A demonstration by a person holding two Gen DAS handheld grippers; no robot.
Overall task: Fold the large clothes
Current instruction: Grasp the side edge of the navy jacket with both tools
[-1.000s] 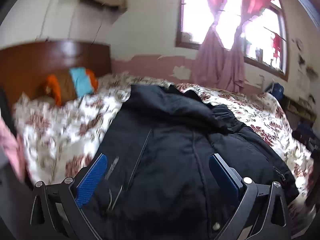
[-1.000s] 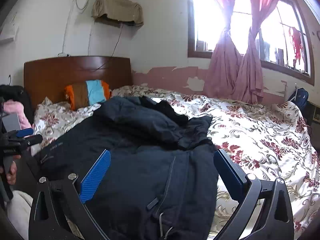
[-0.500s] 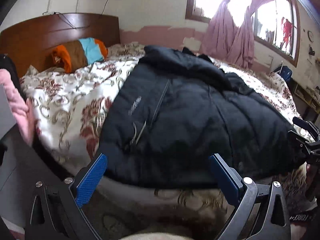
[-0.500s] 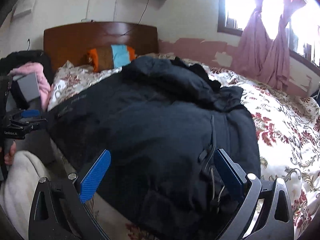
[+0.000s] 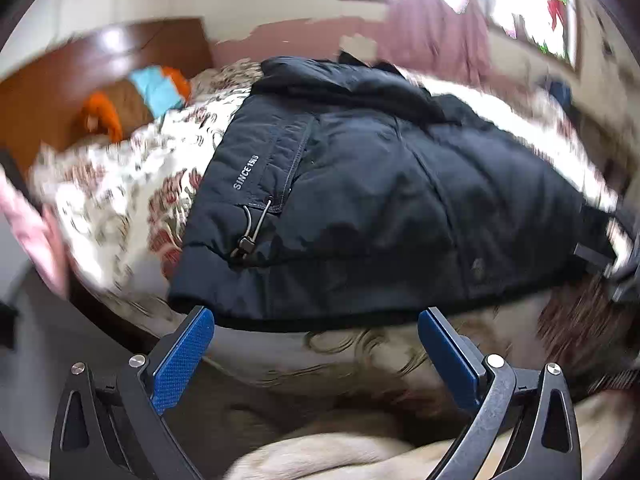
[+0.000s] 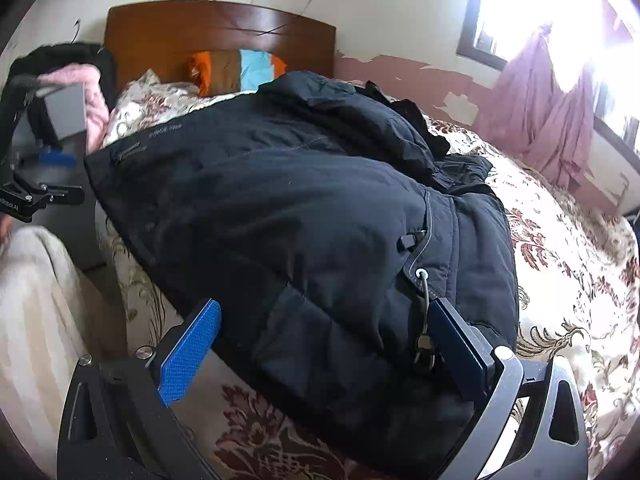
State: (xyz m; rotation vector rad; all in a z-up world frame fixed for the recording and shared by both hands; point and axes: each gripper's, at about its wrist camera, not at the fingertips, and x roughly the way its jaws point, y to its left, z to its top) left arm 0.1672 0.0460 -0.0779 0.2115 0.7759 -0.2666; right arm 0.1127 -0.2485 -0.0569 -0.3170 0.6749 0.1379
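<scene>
Left gripper (image 5: 316, 354) spread, right gripper (image 6: 324, 346) seemingly spread

A striped pillow (image 6: 236, 66) leans on the wooden headboard (image 6: 168, 36); pink curtains (image 6: 552, 120) hang at the window.

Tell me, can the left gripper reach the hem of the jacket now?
Probably yes. The left gripper is open and sits just below the jacket hem, which hangs at the bed edge. Nothing lies between the fingers and the hem.
</scene>
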